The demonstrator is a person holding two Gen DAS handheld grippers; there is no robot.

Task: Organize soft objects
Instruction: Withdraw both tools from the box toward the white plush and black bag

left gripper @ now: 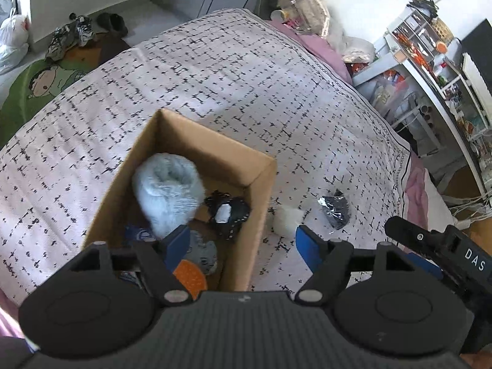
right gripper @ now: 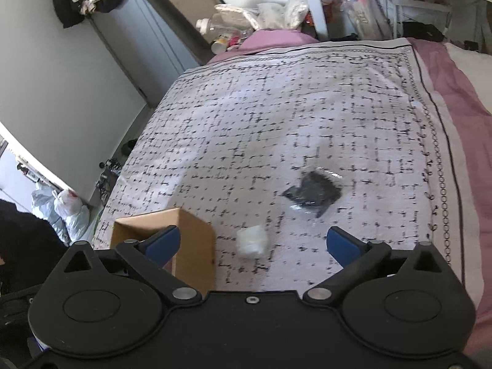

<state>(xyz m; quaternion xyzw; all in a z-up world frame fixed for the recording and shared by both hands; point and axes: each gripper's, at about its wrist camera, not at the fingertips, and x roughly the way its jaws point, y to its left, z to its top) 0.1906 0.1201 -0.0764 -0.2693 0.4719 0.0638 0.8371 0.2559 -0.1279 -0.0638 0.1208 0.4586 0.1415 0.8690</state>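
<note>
The left tongs [left gripper: 243, 240] are spread wide apart and hold nothing; they hang above the near right wall of an open cardboard box [left gripper: 261, 184] that stands on the bed [left gripper: 215, 70]. The bed carries a pale cover with a black dashed pattern. Inside the box lies a fluffy pale blue rolled item [left gripper: 167, 187] against the left side. Beside it, toward the right wall, is a black item with a white patch [left gripper: 227, 212]. Nearer to the camera there are a grey fabric piece [left gripper: 203, 252], something orange [left gripper: 190, 276] and something dark blue [left gripper: 136, 233], partly hidden by the left blue pad.

Outside the box, just beside its right wall, a small white soft block [left gripper: 287, 221] rests on the cover. Further right lies a dark item in clear plastic wrapping [left gripper: 336, 210], apart from the block.

The right tongs [right gripper: 252, 243] are also wide apart and empty, above the cover. In this view the white block [right gripper: 251, 241] is between the two blue pads, lower on the bed, and the wrapped dark item [right gripper: 315, 192] lies beyond it to the right. The box corner [right gripper: 193, 246] is at the left, behind the left pad.
</note>
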